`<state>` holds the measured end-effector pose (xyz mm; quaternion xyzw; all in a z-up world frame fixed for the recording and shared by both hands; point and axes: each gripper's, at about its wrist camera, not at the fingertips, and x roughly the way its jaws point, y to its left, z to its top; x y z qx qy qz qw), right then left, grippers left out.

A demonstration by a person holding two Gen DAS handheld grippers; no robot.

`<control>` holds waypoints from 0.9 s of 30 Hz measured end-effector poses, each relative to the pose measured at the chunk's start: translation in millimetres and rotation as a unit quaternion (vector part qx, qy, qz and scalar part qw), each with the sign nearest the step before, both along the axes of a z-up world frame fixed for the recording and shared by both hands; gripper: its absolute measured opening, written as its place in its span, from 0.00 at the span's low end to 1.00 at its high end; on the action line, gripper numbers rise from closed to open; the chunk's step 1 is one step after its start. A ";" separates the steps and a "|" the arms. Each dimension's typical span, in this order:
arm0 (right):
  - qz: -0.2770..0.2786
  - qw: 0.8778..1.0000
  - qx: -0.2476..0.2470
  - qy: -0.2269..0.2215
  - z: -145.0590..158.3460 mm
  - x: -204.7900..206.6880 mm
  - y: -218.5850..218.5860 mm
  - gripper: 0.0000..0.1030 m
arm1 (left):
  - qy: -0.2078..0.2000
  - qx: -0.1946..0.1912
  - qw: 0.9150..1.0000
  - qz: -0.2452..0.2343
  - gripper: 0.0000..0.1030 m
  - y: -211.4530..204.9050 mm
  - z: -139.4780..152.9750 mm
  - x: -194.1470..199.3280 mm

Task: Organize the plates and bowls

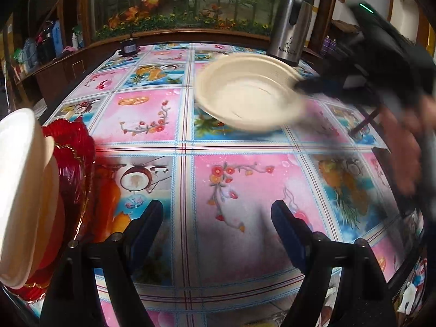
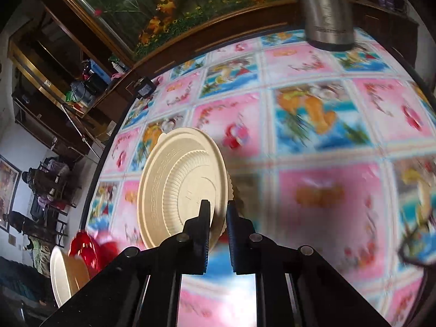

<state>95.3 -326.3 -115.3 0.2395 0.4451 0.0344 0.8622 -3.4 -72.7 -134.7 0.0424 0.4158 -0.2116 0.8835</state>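
Cream bowl (image 2: 185, 179): held on edge above the patterned tablecloth (image 2: 327, 190), underside facing left, rim pinched by the right gripper (image 2: 219, 212), which angles downward. Left gripper (image 1: 216, 218): jaws wide, empty, beside the red plate (image 1: 79, 163).

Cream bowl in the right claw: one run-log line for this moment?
right claw: shut on cream bowl rim, bowl above table | left claw: open, nothing between | red plate stack: table's left edge

Two cream bowls show: one bowl (image 1: 246, 92) held up over the table, another bowl (image 1: 16, 196) at the left edge. One red plate (image 1: 79, 158) and one steel flask (image 1: 293, 24).
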 end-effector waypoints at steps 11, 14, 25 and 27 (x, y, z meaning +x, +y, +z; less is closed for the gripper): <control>-0.003 0.999 0.050 0.019 -29.4 -154.6 -4.5 0.18 | 0.017 -0.017 1.000 -0.001 0.79 8.1 0.8 -17.8; 0.058 0.998 0.036 0.011 -28.2 -182.5 17.1 0.39 | 0.016 -0.015 1.000 0.005 0.79 11.2 1.9 -18.9; 0.002 0.996 0.035 -0.077 7.9 -228.8 -58.5 0.43 | 0.008 -0.034 0.999 -0.001 0.79 14.0 20.4 -38.1; -0.017 0.996 0.050 -0.079 1.9 -234.5 -70.6 0.43 | 0.007 -0.037 0.999 -0.008 0.79 10.3 22.7 -41.3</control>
